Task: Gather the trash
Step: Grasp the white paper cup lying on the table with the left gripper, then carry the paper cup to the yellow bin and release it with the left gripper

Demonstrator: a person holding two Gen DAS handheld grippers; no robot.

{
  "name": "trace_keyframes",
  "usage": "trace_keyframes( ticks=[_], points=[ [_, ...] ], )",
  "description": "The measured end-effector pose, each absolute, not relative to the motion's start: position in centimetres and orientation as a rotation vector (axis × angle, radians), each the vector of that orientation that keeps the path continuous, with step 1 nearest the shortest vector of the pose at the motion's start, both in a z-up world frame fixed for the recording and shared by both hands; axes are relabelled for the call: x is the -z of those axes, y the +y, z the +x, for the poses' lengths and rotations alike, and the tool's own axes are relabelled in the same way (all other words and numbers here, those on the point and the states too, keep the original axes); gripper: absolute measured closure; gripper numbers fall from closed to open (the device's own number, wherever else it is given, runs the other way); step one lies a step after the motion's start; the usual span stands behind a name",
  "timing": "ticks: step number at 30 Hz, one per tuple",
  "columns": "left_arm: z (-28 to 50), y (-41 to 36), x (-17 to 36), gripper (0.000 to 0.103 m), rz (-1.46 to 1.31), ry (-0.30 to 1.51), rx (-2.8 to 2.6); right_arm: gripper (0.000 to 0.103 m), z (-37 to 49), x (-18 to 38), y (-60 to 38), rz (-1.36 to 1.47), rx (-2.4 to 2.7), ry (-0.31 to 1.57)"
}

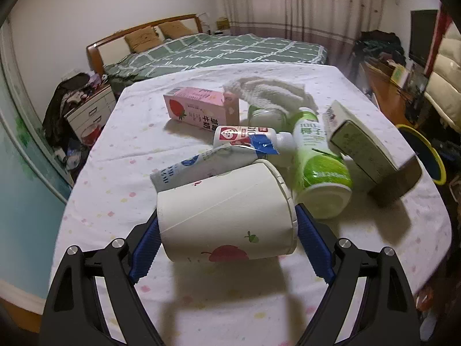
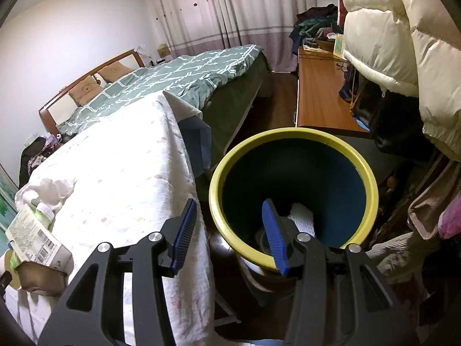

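Note:
My left gripper [image 1: 227, 230] is shut on a white paper cup [image 1: 224, 216] with a red apple print, held sideways just above the table. Behind it lie a pink strawberry milk carton [image 1: 201, 108], a small white bottle with a red and blue label [image 1: 253, 139], a green and white bottle [image 1: 319, 167], a grey-green box [image 1: 363, 144] and a crumpled white tissue [image 1: 270, 92]. My right gripper [image 2: 230, 219] is open and empty over the rim of a yellow-rimmed bin [image 2: 357, 158], which holds some white trash [image 2: 302, 219].
The table has a white dotted cloth [image 1: 129, 150]; its right edge [image 2: 190, 150] runs beside the bin. A green bed [image 1: 219, 49] stands behind. A wooden desk [image 2: 319, 98] and hanging puffy coats [image 2: 403, 43] crowd the bin's right side.

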State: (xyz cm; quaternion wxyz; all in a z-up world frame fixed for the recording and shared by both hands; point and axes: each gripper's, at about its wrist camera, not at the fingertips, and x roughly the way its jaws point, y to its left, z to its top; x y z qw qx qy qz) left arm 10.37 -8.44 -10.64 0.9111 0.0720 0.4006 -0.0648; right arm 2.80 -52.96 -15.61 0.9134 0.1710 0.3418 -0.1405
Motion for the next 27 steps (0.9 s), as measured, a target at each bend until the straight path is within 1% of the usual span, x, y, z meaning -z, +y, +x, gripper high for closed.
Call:
trace_keyframes(
  ticks=[8, 14, 20, 27],
  points=[
    [8.2, -8.5, 8.4, 0.018, 0.155, 0.8, 0.197, 0.058, 2.3, 15.2, -52.7, 0.359, 0.265, 0.692],
    [7.5, -10.0, 5.1, 0.018, 0.155, 0.721, 0.254, 0.058, 1.4, 14.8, -53.2, 0.361, 0.266, 0.676],
    [9.5, -15.2, 2.0, 0.018, 0.177, 0.673, 0.423, 0.058, -0.8, 14.6, -54.2, 0.363, 0.309, 0.657],
    [13.6, -26.1, 1.0, 0.018, 0.216, 0.712, 0.696, 0.058, -3.6, 15.2, -56.2, 0.372, 0.378, 0.657]
  ],
)
